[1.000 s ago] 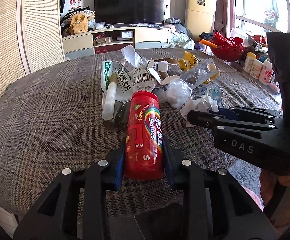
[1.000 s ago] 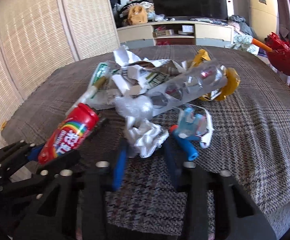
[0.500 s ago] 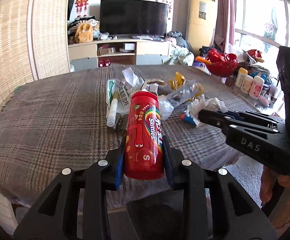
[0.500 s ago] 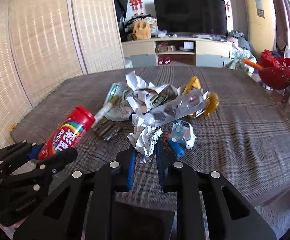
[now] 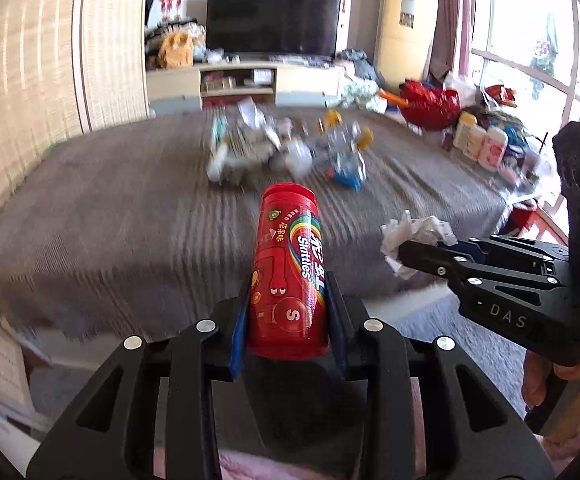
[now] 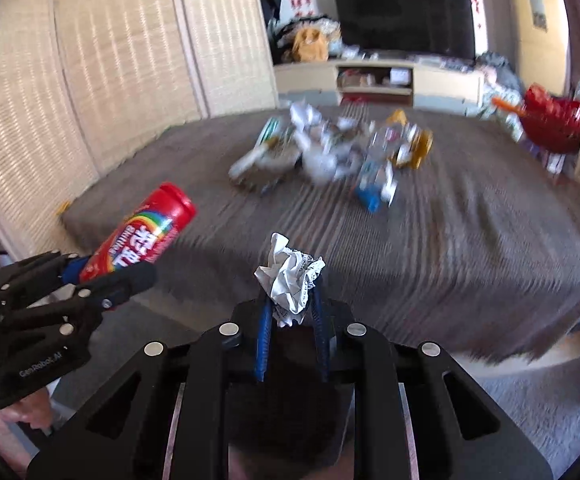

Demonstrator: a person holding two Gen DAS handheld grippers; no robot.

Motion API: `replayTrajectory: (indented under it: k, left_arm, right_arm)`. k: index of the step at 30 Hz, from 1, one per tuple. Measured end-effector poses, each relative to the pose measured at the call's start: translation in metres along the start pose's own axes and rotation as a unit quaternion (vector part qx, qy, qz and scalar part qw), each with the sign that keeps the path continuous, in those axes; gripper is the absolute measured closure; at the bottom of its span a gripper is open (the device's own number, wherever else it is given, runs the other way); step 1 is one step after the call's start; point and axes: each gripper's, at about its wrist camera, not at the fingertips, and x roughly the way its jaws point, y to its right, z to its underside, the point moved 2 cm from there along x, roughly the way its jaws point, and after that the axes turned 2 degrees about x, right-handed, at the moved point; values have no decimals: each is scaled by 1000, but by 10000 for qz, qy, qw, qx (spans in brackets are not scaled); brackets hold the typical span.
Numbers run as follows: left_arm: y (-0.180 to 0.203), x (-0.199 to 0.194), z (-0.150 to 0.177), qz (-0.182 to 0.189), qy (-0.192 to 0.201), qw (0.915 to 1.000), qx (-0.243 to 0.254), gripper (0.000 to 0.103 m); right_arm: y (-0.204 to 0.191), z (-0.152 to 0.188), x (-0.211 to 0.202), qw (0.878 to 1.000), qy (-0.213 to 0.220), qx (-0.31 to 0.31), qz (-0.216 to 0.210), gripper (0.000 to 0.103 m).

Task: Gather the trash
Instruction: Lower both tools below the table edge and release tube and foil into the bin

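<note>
My left gripper (image 5: 288,312) is shut on a red Skittles tube (image 5: 288,268) and holds it in the air in front of the table's near edge. The tube also shows at the left of the right wrist view (image 6: 140,234). My right gripper (image 6: 291,304) is shut on a crumpled white paper ball (image 6: 290,276), also off the table; the ball shows in the left wrist view (image 5: 413,236) at that gripper's tip. A blurred pile of trash (image 5: 282,148) lies at the middle of the plaid-covered table (image 5: 110,216), with wrappers, a clear blister pack and a blue item (image 6: 373,192).
A woven screen (image 6: 90,64) stands at the left. A TV unit (image 5: 250,76) is behind the table. A red basket (image 5: 429,104) and small bottles (image 5: 477,140) sit to the right. Grey floor lies below the table's near edge.
Both grippers have pulled back from the table with their loads. The right gripper closed on the paper ball and lifted it. The trash pile now looks farther away.
</note>
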Motion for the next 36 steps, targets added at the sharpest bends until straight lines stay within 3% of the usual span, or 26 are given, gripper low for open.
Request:
replayTrajectory:
  k: [7,13,20,28,31,33,34,36]
  left_arm:
    - [7,32,47,48,-666,9977,-132,71]
    - [10,71,78,157,-1238,9919,-224,72]
    - [9,110,95,327,-1729,9838,-330,71]
    - [7,131,98,386,-1949,9795,-331,71]
    - [6,138,100,346,-2047,9777,-320,71]
    - [5,141,97,366,-2055,9773,-359,66]
    - [2,139,96,381,-2037,9776,-378,58]
    - [-6,132,93,377,-1972,9789,-374,53]
  right_arm:
    - [18,39,34,9970,-654,399,51,82]
    - [29,60,60,9936,-952,591,145,82]
    - [39,72,96,9877,-1339,806,105,82]
    - [45,71,115,9834,-1509,1006,11,79]
    - [47,70,118,9830,-1497,1058,55,73]
    - [49,69,117,9827,-1471,1129,43,51]
    - [50,68,115,9827,-1443,1158,44,49]
    - [51,65,113,9828,-1423,1175,63,48]
